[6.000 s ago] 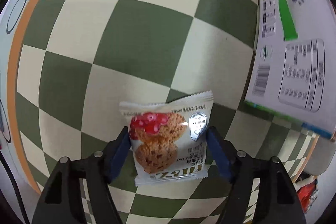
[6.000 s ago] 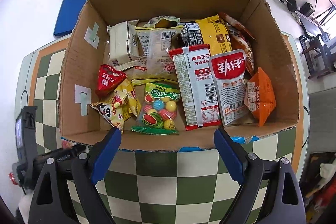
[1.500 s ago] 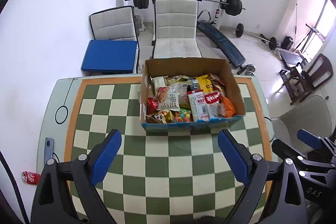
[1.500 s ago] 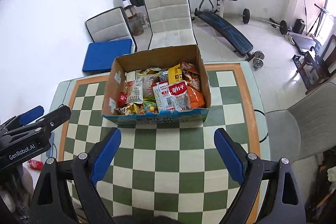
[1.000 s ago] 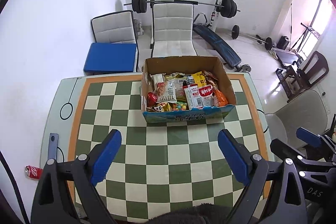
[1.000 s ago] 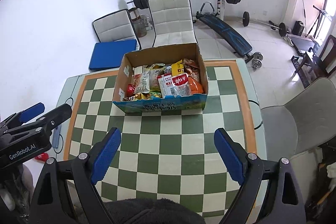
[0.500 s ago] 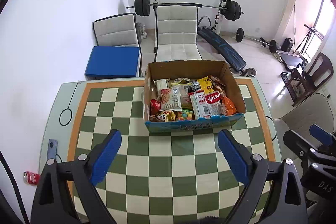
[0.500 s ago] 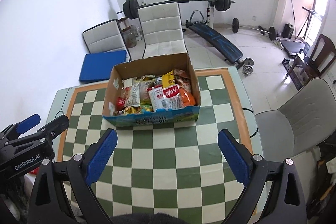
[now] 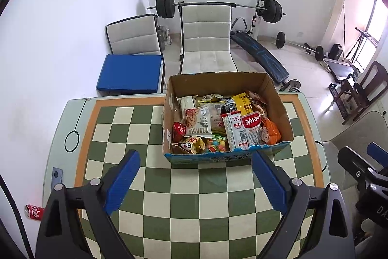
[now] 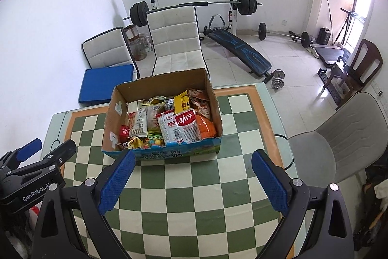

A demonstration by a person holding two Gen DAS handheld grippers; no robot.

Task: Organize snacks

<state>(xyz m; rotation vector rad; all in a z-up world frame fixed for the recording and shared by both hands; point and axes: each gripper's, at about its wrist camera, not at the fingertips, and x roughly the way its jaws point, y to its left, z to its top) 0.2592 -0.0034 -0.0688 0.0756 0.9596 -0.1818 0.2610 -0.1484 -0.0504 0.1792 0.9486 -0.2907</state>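
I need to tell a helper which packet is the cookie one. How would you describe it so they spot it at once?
Find the open cardboard box on the green-and-cream checkered table. Look in its left half, just right of a small red packet. The cookie packet is white, printed with round brown biscuits and large grey lettering, lying on top of the other snacks.

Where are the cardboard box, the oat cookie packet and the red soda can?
cardboard box (image 9: pixel 218 83): left wrist view, inner far wall.
oat cookie packet (image 9: pixel 199 121): left wrist view, middle of the wrapper's face.
red soda can (image 9: pixel 34 211): left wrist view, can's side, on the floor.
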